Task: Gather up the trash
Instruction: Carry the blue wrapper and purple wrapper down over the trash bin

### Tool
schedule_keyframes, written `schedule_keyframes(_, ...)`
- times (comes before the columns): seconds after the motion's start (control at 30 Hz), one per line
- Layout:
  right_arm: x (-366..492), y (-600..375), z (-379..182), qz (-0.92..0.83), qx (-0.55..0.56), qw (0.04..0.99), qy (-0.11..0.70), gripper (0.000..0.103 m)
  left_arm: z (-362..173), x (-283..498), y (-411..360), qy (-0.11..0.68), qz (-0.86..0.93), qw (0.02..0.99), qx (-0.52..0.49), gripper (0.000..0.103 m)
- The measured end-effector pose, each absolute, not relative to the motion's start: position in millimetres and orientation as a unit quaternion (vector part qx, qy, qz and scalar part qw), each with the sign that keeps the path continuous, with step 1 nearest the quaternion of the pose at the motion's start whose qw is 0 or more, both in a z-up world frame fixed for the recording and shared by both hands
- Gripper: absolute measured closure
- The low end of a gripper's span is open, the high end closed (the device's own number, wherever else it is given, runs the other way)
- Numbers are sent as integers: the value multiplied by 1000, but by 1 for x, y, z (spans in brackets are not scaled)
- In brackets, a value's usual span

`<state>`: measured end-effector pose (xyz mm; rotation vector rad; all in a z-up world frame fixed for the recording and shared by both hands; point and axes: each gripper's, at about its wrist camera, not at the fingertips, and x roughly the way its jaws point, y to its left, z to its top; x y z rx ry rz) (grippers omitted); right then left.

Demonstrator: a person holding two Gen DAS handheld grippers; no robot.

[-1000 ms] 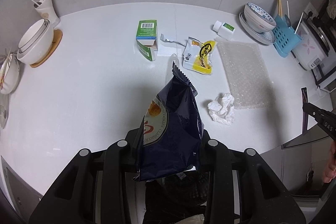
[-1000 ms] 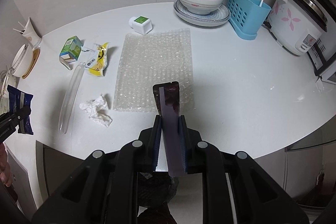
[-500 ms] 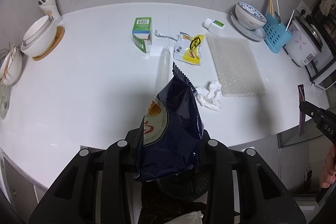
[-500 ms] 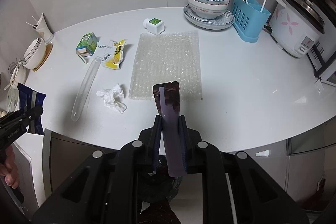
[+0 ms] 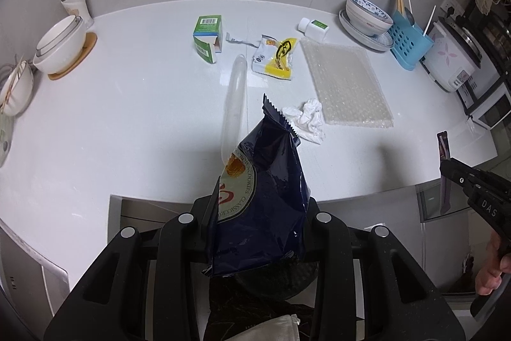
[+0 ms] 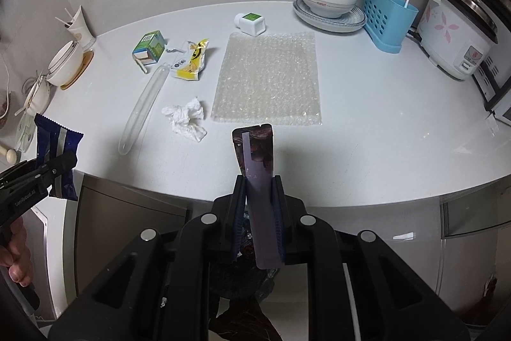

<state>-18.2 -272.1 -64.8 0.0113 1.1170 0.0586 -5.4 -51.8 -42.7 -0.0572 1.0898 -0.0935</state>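
Note:
My left gripper is shut on a dark blue cookie bag, held off the counter's front edge; the same bag shows at the left of the right wrist view. My right gripper is shut on a narrow purple wrapper, also seen as the wrapper at the right of the left wrist view. On the white counter lie a crumpled tissue, a bubble wrap sheet, a yellow snack wrapper, a green carton, a clear plastic tube and a small white bottle.
Bowls on a plate, a blue utensil caddy and a rice cooker stand at the back right. White bowls and a paper cup sit at the left. A dark bin opening lies below both grippers, in front of cabinet fronts.
Both grippers have drawn back from the counter, each keeping its wrapper. The counter items look smaller and farther, and the cabinet fronts below the edge have come into view.

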Motion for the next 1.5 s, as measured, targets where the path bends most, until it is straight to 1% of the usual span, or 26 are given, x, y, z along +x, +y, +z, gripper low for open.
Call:
schedule_keyframes(0.63,-80,-242,-116,76,-2,825,560,87,-84,-62,-67,534,-55,842,-40,69)
schedule_keyframes(0.9,-91,-241,-139,80,-1,820,567,87,-114,-77,-68,550,-50,833,-42,69)
schedule_keyframes(1.23,-106,-236,-151,96,-11,824,559,87,-135,-91,-76,551,-61,831,-42,69)
schedule_keyframes(1.5,-110,-235,-170,101,-10,817,568,87,-154,-95,-75,557,-60,827,-53,69)
